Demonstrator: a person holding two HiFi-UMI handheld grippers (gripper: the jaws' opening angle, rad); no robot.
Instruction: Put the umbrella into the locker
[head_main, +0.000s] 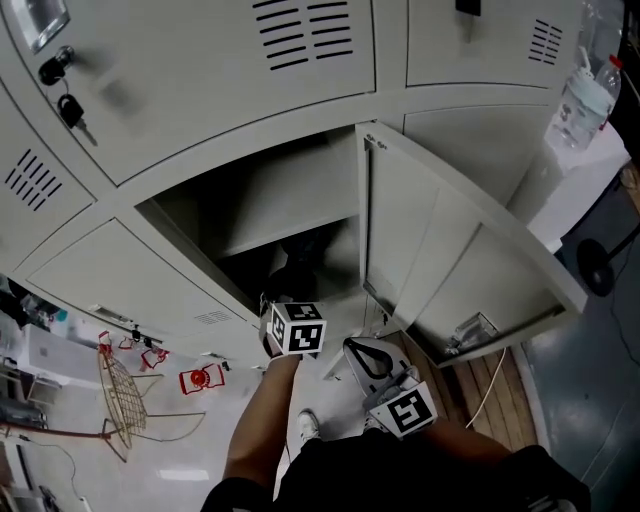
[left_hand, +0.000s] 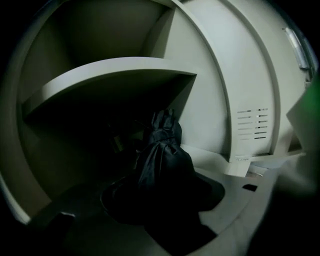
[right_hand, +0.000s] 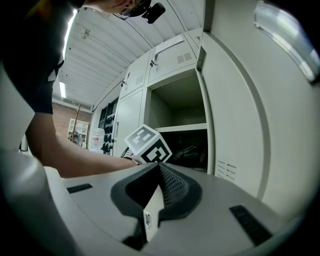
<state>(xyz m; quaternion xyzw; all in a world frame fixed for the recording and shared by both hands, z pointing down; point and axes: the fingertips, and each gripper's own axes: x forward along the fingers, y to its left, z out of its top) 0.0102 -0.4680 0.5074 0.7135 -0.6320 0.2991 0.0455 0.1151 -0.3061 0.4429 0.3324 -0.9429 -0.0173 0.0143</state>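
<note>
Left gripper (left_hand: 165, 215) is at the locker (head_main: 250, 200) mouth, fingers part open and clamped on the black umbrella (left_hand: 162, 160). Its bundled cloth fills the gap between them and pokes out ahead of the tips. Above the tips, the shelf (left_hand: 110, 75) edge hangs over the umbrella's far end, near it but not touching. Under the shelf it's a dark bay with open room ahead and to the fingers' left; how deep it goes is hard to read. To the fingers' right the door (left_hand: 250, 75) stands swung wide, its vented inner face clear of the umbrella.

Right gripper (right_hand: 160, 172) hangs outside the opening, fingers pressed together on nothing. Ahead of its tips are the left gripper's marker cube (right_hand: 147, 145) and the person's forearm (right_hand: 75, 160). The door's edge runs up just to their right.
</note>
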